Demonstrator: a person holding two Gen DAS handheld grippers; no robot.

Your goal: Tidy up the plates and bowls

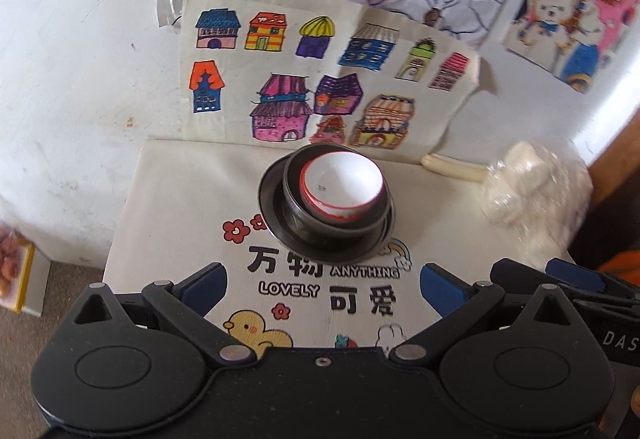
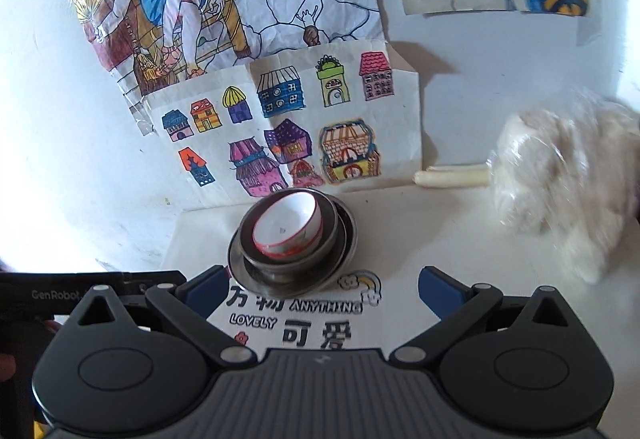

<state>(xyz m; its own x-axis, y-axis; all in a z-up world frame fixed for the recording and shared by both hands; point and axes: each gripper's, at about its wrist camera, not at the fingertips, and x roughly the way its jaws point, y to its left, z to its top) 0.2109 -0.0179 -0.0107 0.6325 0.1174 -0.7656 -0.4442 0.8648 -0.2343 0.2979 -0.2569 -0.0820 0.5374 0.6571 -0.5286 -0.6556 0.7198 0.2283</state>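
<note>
A white bowl with a red rim (image 1: 342, 185) (image 2: 287, 225) sits inside a dark metal bowl (image 1: 298, 211) (image 2: 320, 243), which rests on a dark metal plate (image 1: 272, 215) (image 2: 348, 235). The stack stands on a printed white cloth (image 1: 180, 219) (image 2: 400, 231), toward its far edge. My left gripper (image 1: 323, 289) is open, held back from the stack with nothing between its blue-padded fingers. My right gripper (image 2: 322, 293) is also open and holds nothing, its left finger close to the plate's near rim. The right gripper's body (image 1: 560, 279) shows at the right of the left wrist view.
Children's coloured drawings (image 1: 320, 79) (image 2: 280, 119) lean against the white wall behind the cloth. A plastic-wrapped white fluffy bundle (image 1: 532, 195) (image 2: 560, 183) with a white handle (image 1: 452, 167) (image 2: 452, 177) lies at the right. A box of snacks (image 1: 12, 271) stands on the floor at the left.
</note>
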